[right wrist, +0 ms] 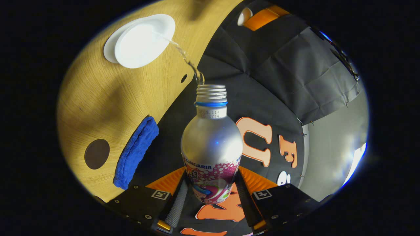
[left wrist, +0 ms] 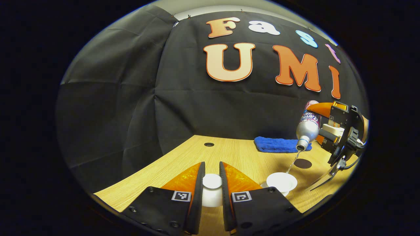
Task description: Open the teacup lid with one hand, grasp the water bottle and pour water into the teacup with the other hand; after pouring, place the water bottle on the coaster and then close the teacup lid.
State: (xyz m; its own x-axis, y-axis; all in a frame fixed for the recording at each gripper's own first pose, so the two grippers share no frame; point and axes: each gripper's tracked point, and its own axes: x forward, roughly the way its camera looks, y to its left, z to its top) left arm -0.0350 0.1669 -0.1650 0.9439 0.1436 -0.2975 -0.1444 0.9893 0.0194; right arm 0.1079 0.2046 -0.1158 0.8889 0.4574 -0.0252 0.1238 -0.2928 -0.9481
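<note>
The right gripper [right wrist: 210, 196] pinches the bottle [right wrist: 211, 144], tilted neck-down toward the cup [right wrist: 144, 41]. The left gripper [left wrist: 212, 186] clamps the lid [left wrist: 212, 181]; the coaster [left wrist: 302, 163] lies just beyond the cup.

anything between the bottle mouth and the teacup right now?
Only a thin stream of water runs from the water bottle mouth to the teacup, with bare table behind it. The right gripper view shows it best.
</note>
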